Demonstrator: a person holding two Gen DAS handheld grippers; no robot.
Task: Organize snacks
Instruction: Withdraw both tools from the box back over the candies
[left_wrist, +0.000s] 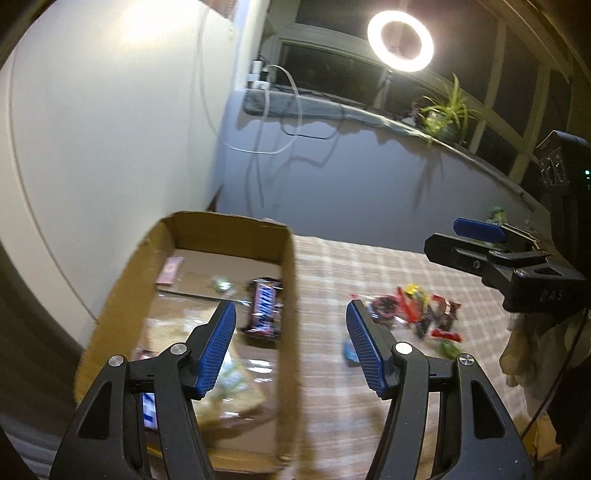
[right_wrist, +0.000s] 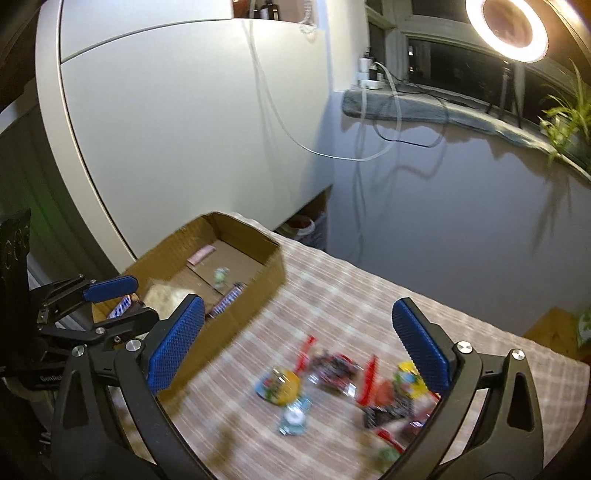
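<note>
- Below and just ahead of the right hand-held gripper (right_wrist: 297, 345), on the plaid-clothed desk (right_wrist: 332, 295), lies the loose heap of red, yellow and dark wrapped snacks (right_wrist: 354, 380); its jaws stand wide apart and empty.
- Left hand-held gripper (left_wrist: 291, 350): jaws parted, nothing between them, straddling the near wall of the shallow brown cardboard box (left_wrist: 288, 295); the heap lies to its right, so the right hand is judged nearer.
- Long axes of single wrappers: blurred, cannot tell.
- Box contents: a dark chocolate bar (left_wrist: 264, 306), a pink packet (left_wrist: 169, 271), a small green sweet (left_wrist: 221, 284), pale wrappers nearer the camera.
</note>
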